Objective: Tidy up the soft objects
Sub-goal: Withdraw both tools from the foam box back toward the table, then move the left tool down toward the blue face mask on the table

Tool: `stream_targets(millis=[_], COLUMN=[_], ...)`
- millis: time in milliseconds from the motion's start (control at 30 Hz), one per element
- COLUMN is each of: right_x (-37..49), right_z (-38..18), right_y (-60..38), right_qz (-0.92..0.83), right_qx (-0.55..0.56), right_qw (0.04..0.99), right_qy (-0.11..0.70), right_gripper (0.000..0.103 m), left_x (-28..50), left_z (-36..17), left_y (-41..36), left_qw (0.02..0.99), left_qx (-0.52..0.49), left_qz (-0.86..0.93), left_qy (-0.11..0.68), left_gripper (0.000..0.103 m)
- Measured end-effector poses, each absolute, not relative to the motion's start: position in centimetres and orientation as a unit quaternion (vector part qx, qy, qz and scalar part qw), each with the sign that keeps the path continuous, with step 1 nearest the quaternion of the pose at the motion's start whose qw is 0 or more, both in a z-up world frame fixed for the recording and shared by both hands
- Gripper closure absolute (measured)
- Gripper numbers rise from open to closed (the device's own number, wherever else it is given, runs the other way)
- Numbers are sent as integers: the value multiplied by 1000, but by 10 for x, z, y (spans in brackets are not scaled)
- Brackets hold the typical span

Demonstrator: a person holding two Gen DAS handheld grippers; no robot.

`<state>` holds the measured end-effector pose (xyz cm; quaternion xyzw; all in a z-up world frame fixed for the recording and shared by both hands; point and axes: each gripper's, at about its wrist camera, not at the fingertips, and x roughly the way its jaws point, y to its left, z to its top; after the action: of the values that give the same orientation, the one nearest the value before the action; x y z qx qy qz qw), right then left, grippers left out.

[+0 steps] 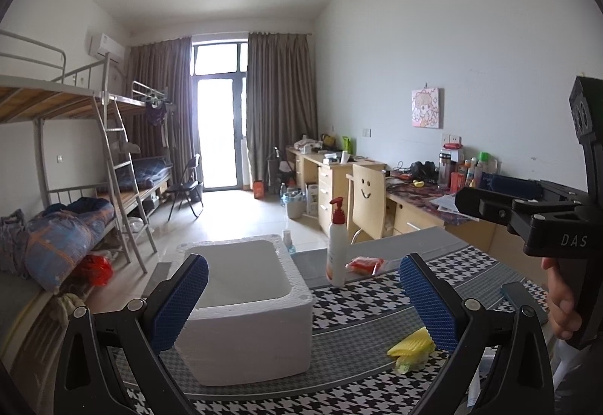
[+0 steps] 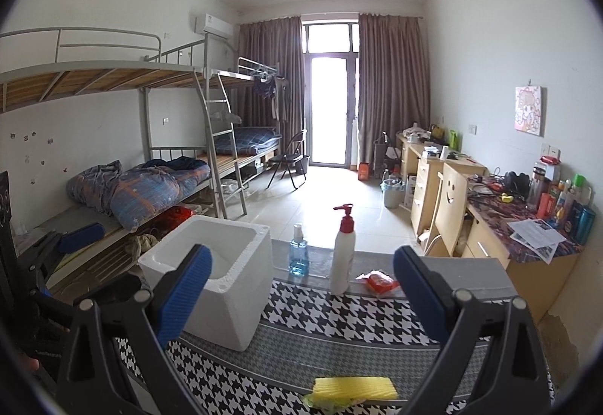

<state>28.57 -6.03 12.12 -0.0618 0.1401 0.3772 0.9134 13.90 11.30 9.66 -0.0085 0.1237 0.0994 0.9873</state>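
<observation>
A yellow sponge (image 1: 411, 344) lies on the houndstooth tablecloth (image 1: 358, 298), close to my left gripper's right finger; in the right wrist view the sponge (image 2: 356, 388) lies low, between and below the fingers. A white foam box (image 1: 245, 305) stands open and empty at the left; it also shows in the right wrist view (image 2: 215, 272). My left gripper (image 1: 303, 298) is open and empty above the table. My right gripper (image 2: 301, 296) is open and empty; its body shows at the right of the left wrist view (image 1: 546, 223).
A white pump bottle (image 1: 336, 245) with a red top and a red packet (image 1: 365, 265) sit at the table's far side. A blue spray bottle (image 2: 298, 251) stands beside the pump bottle (image 2: 343, 253). Bunk beds (image 2: 150, 151) left, desks (image 2: 490, 211) right.
</observation>
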Motion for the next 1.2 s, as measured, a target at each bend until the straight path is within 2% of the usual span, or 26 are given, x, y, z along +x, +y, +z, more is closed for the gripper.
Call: stream_targets(millis=[1200], right_x=[274], right_z=[93], right_y=[-131], right_qz=[295], right_qx=[-53], right_qw=[945], right_qy=[133], right_gripper=[4], left_x=[139], left_z=[80], left_y=[70], left_qw=[992], left_qx=[-7], left_qz=[11], left_qy=[127], left_gripper=[1])
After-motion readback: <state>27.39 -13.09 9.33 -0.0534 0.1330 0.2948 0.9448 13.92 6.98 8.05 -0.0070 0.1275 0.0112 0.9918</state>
